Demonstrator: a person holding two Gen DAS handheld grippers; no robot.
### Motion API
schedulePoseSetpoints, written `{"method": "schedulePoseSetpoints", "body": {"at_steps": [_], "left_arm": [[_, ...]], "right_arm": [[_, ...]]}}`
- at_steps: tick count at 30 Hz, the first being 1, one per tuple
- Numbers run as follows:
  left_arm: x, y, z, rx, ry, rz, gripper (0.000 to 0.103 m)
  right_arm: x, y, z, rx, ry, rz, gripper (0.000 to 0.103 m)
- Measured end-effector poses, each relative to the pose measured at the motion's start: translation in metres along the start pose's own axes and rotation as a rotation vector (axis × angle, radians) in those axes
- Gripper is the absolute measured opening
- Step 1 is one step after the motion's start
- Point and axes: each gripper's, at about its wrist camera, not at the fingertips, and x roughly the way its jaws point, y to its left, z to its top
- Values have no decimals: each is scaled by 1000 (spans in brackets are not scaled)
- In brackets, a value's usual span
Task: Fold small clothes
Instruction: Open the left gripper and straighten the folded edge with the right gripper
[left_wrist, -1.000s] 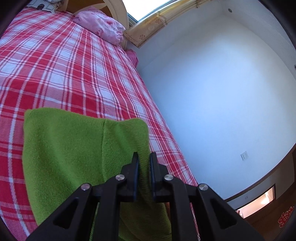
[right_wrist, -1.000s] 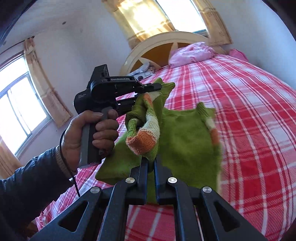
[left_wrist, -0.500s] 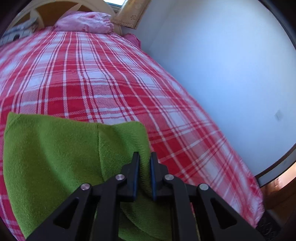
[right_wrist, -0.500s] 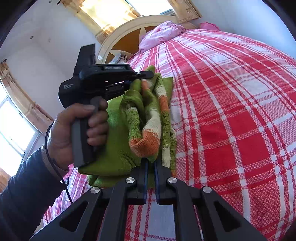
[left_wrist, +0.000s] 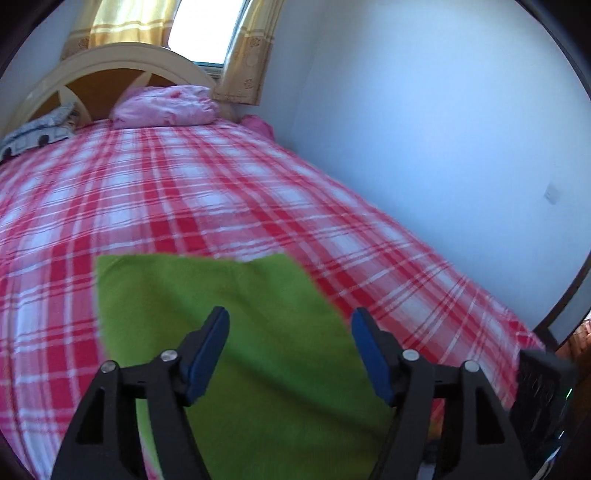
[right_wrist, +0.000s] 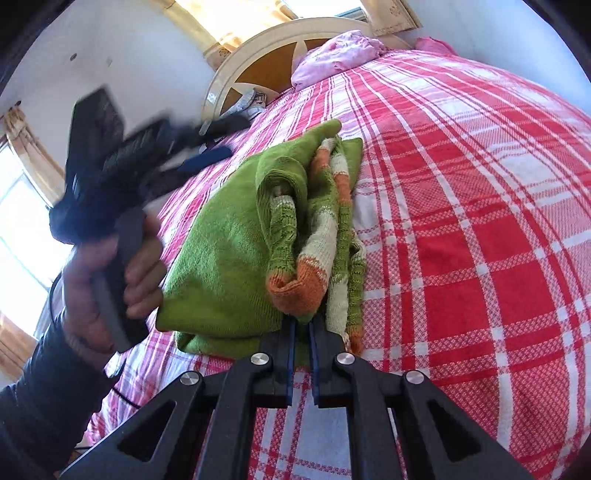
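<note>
In the left wrist view, the left gripper (left_wrist: 290, 325) has its jaws spread wide, having just opened, and its blue pads (left_wrist: 207, 354) press on nothing; the green knitted sweater (left_wrist: 229, 314) lies flat on the red and white checked bedsheet (left_wrist: 221, 192) below and between them. The sweater's far edge runs straight across the sheet, with one corner reaching toward the white wall (left_wrist: 424, 129). At the head of the bed a pink pillow (left_wrist: 166, 107) leans against the cream headboard (left_wrist: 122, 62), a grey patterned bundle of cloth (left_wrist: 37, 131) lies to its left, and yellow curtains (left_wrist: 247, 55) frame a bright window. In the right wrist view, the right gripper (right_wrist: 301, 325) is clamped on the sweater's bunched edge, just below an orange and cream striped cuff (right_wrist: 299, 284). The sweater (right_wrist: 229, 240) rests folded over on the bedsheet (right_wrist: 461, 221), its plain green back to the left and the striped sleeves piled on top to the right. To the left, a person's hand (right_wrist: 110, 291) in a dark sleeve (right_wrist: 44, 387) holds the handle of the left gripper (right_wrist: 199, 147), which is blurred, lifted clear of the sweater's far corner. The pink pillow (right_wrist: 336, 55) and headboard (right_wrist: 266, 48) show behind.
</note>
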Motion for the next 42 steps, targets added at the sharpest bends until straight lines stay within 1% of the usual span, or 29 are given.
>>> {"method": "schedulePoseSetpoints", "body": {"at_steps": [2,4,5,6,7,8,10,12,13,15,16,17,19,20,21,22,23,25,27,29,31,32,33,35,37,39,40,42], "left_arm": [[-11,9,-19,10,0,46,75],[-20,16,-37,22,2,78,77],[-24,19,-44,26,-1,81,77],[-28,22,-53,31,-3,81,77],[-29,23,-59,35,2,76,78],[-29,24,-64,41,11,69,80],[-32,24,-75,53,13,58,80],[-34,20,-84,67,16,43,81],[-36,19,-85,71,12,38,83],[-38,17,-86,80,0,34,90],[-39,18,-87,81,-4,45,95],[-38,18,-88,85,-6,43,98],[-32,19,-92,81,20,37,100],[-31,21,-93,71,29,46,100],[-31,23,-93,63,31,46,100],[-32,26,-92,49,28,39,100],[-33,28,-93,37,23,37,101],[-35,35,-94,-5,10,33,102],[-34,44,-94,-52,11,27,103],[-29,51,-94,-96,31,13,103],[-24,55,-94,-122,54,6,103],[-24,56,-95,-127,59,4,103],[-23,55,-95,-127,62,6,103],[-23,54,-96,-122,66,8,103],[-22,53,-96,-113,73,18,103],[-23,52,-97,-104,73,26,103],[-24,52,-97,-101,71,30,103],[-24,54,-97,-102,71,32,103]], "right_arm": [[-6,1,-1,-11,-18,-11,9],[-17,2,-2,-27,-57,-43,15],[-22,4,-2,-39,-82,-61,29],[-29,6,-3,-50,-111,-87,58],[-36,7,-3,-50,-143,-99,71],[-41,10,-2,-42,-166,-91,78],[-47,17,5,-46,-191,-76,78],[-43,28,16,-80,-193,-104,78],[-38,34,24,-93,-190,-103,77],[-27,39,39,-93,-178,-72,75],[-16,41,50,-82,-160,-60,74],[-5,40,59,-68,-132,-55,71],[21,34,74,-12,-66,-44,53],[33,31,77,3,-38,-57,35],[41,28,80,-3,-15,-115,13],[43,24,81,-7,-20,-168,13],[44,17,81,9,-20,-190,13],[49,-5,74,78,27,-173,13],[45,-9,71,65,22,-171,12],[39,-4,73,38,30,-164,12],[28,9,81,-2,-1,-211,18],[21,17,87,-26,-41,-234,25],[13,29,96,-58,-87,-231,29],[14,47,113,-101,-108,-179,31],[28,63,125,-144,-75,-115,32],[54,72,131,-166,13,-61,38],[72,70,134,-165,61,-89,39],[100,54,136,-161,115,-223,38]]}}
